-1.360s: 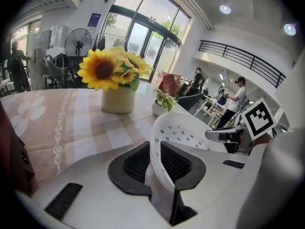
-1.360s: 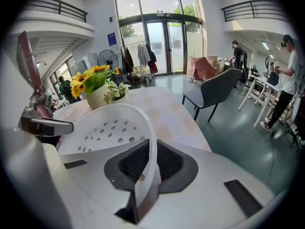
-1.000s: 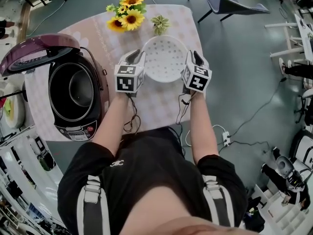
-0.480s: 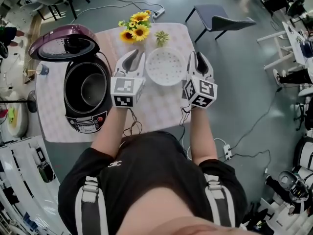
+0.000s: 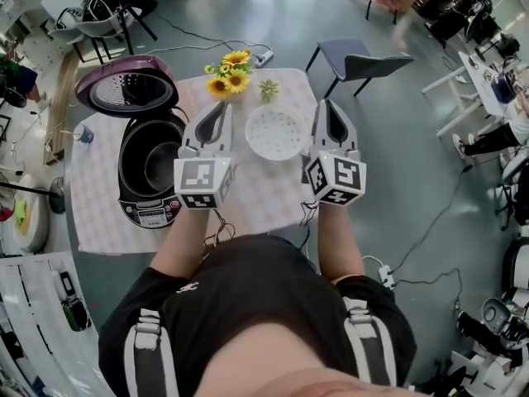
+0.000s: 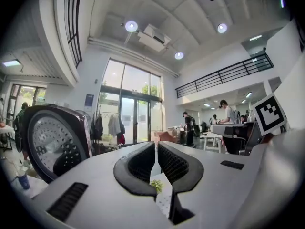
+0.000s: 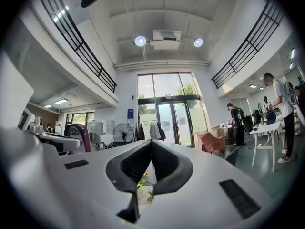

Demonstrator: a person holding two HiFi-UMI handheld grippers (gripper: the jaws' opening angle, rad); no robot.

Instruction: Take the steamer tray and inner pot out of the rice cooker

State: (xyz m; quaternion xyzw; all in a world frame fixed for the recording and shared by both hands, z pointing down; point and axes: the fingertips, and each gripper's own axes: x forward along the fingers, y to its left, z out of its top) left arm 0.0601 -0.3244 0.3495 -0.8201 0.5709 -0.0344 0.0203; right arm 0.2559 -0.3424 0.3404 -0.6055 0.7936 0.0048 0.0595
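The white perforated steamer tray (image 5: 276,132) lies on the table beside the open rice cooker (image 5: 147,172). The dark inner pot (image 5: 154,160) sits inside the cooker, below the raised purple lid (image 5: 128,89). My left gripper (image 5: 221,107) is held high over the table between cooker and tray; its jaws have just been closing, with nothing between them, and are shut. My right gripper (image 5: 328,106) hangs to the right of the tray, shut and empty. In the left gripper view my left gripper (image 6: 156,148) points level, the lid (image 6: 53,142) at its left. My right gripper (image 7: 151,144) points level too.
Yellow sunflowers (image 5: 230,71) and a small green plant (image 5: 268,89) stand at the table's far edge. The patterned tablecloth (image 5: 99,222) covers the table (image 5: 273,197). A grey chair (image 5: 364,60) stands beyond the table's right corner. Cables run across the floor.
Both grippers have risen well above the table and tilted up to level. Their jaws have closed empty. The steamer tray stays on the table between them.
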